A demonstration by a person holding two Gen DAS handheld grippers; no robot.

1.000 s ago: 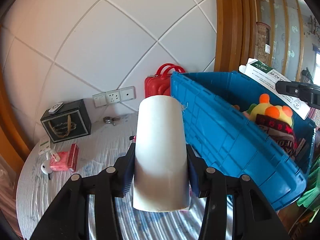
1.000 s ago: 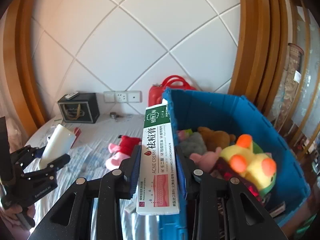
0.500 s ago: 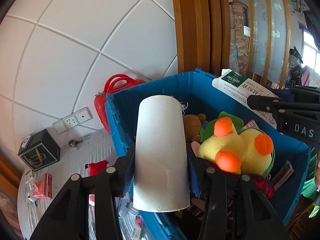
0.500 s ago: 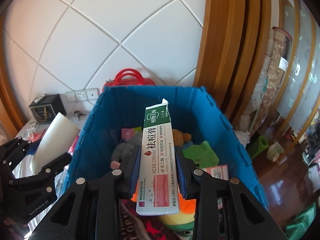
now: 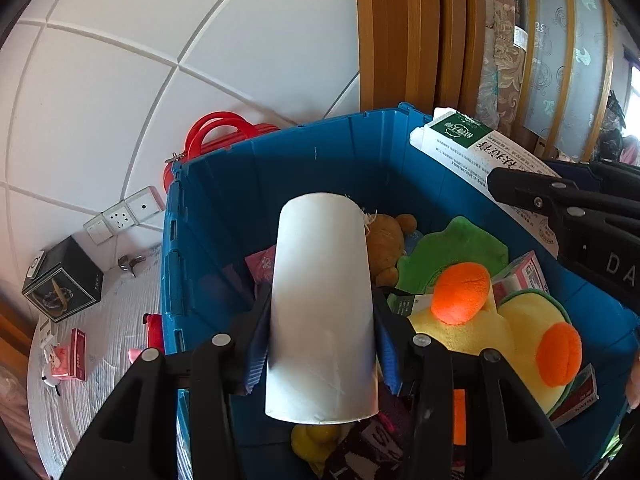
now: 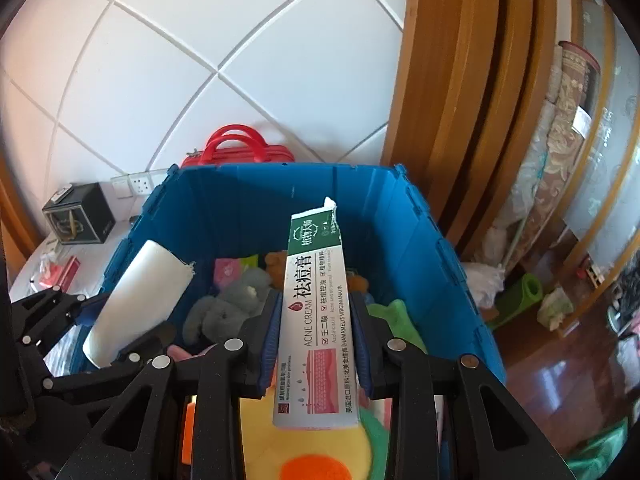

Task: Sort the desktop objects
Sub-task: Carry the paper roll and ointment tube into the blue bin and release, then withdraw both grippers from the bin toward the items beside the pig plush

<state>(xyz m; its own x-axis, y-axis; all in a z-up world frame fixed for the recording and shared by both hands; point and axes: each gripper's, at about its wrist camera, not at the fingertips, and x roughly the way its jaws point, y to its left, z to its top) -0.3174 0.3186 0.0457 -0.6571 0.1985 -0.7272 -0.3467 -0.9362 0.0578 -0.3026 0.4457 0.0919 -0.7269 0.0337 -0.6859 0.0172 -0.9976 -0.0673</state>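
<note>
My left gripper [image 5: 320, 332] is shut on a white cylinder [image 5: 322, 304] and holds it above the open blue bin [image 5: 224, 208]. My right gripper [image 6: 314, 320] is shut on a white and green acne cream box [image 6: 316, 312], also above the blue bin [image 6: 416, 240]. The bin holds several soft toys, among them a yellow plush with orange knobs [image 5: 496, 332], a brown bear [image 5: 386, 244] and a grey plush [image 6: 232, 304]. The cream box [image 5: 472, 152] and right gripper show at the right of the left wrist view. The cylinder [image 6: 140, 300] shows at the left of the right wrist view.
A red case [image 5: 216, 136] stands behind the bin by the tiled wall. On the table to the left lie a black box [image 5: 60, 284], a small red box [image 5: 76, 354] and keys [image 5: 130, 262]. A wooden door frame [image 6: 460, 80] rises at the right.
Both grippers have moved from beside the bin to over its open top, each carrying its object. The table has slid out to the left of both views.
</note>
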